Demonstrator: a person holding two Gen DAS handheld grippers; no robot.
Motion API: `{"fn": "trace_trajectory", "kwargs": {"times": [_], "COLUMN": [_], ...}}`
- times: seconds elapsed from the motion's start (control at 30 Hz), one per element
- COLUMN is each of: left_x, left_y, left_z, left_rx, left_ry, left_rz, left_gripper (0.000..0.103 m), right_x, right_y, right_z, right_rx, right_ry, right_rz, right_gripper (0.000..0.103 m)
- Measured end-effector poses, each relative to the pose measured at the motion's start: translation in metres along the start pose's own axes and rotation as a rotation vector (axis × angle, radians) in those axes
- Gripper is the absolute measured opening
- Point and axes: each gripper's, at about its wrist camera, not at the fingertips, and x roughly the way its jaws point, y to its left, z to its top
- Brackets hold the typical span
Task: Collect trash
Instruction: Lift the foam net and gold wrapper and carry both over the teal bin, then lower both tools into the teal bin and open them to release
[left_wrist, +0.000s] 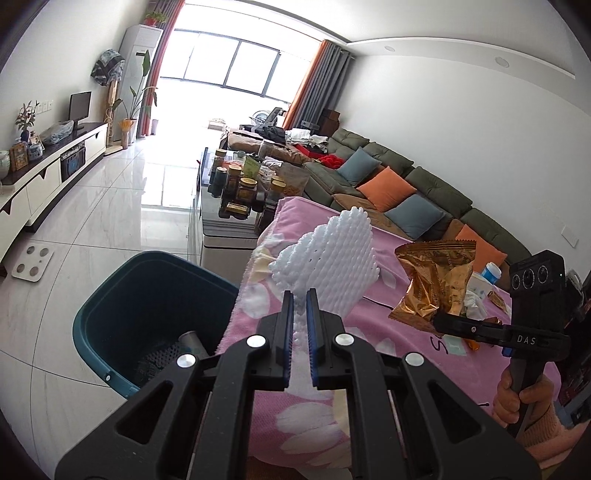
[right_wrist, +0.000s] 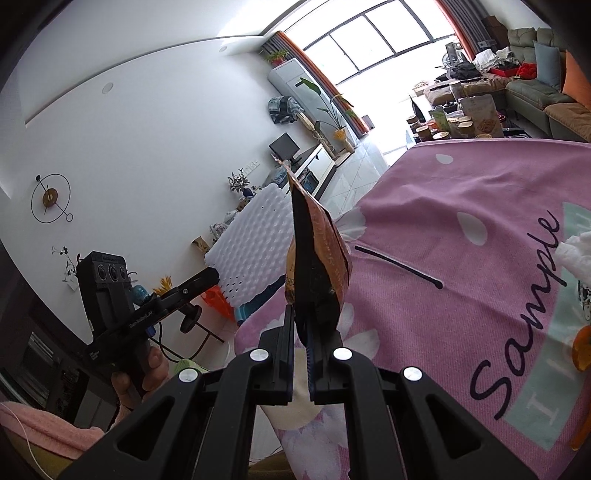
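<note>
Left gripper (left_wrist: 300, 295) pinching foam net (left_wrist: 328, 258), long axis upward.

My left tongs (left_wrist: 300, 304) are black with blue pads, and the foam net (left_wrist: 328, 258) in them is white, dimpled all over. My right tongs (right_wrist: 303, 325) are black too; their snack wrapper (right_wrist: 317, 258) is shiny gold and brown. The cloth (right_wrist: 461, 258) over the counter is pink with white petals and dark script. The bin (left_wrist: 110, 314) is teal, the floor (left_wrist: 110, 206) pale marbled tile.
</note>
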Motion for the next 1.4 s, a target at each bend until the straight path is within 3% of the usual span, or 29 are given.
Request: {"fn": "trace_trajectory", "kwargs": {"times": [0.7,1.4], "left_x": [-0.030,-0.019], "left_y": [0.060,0.104], "left_z": [-0.008,-0.024], "left_rx": [-0.107,-0.198], "left_ry": [-0.029,0.011], "left_rz": [0.132,0.231], "left_gripper": [0.007,0.007], "right_x": [0.066,0.130], "right_y": [0.038,0.064], "right_z": [0.015,0.021], "right_rx": [-0.059,-0.066], "right_ry": [0.127,0.255], "right_rz": [0.084,0.129], "right_gripper": [0.005,0.005]}}
